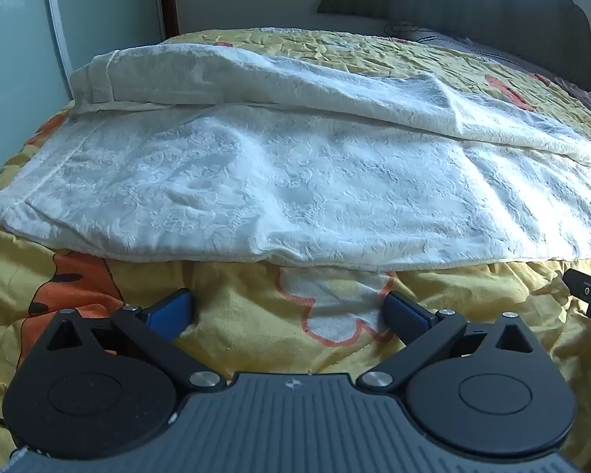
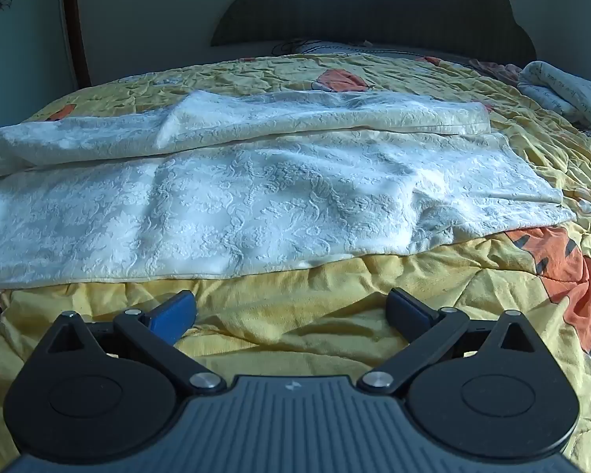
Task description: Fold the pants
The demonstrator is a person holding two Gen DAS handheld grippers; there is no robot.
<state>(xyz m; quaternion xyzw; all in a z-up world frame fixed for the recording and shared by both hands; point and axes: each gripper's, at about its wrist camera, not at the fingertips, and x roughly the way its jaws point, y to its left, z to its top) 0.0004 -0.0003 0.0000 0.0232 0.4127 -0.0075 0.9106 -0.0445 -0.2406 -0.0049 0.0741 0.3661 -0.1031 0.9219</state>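
Nearest in the left wrist view, the left gripper stands with its jaws spread wide and nothing between them; its blue pads hang over bare quilt. The right gripper is in the same condition in its own view: jaws at full spread, no cloth between them, pads clear of the garment. A black part of the right gripper shows at the right edge of the left view.

Beneath both lies a yellow quilt with orange cartoon prints, creased and covering the bed.

Just beyond the fingertips lies the task item, the white pants, of embossed floral fabric. They are spread across the quilt, running left to right through both views. The near edge lies close ahead of both grippers, not touched by either. A hemmed end is visible at the left of the left view, and another end at the right of the right view. One layer lies ruffled along the far side over the flatter near layer.

Farther off at the right, folded pale cloth rests on the quilt, well apart from the pants. At the back stands a dark scalloped headboard against the wall.
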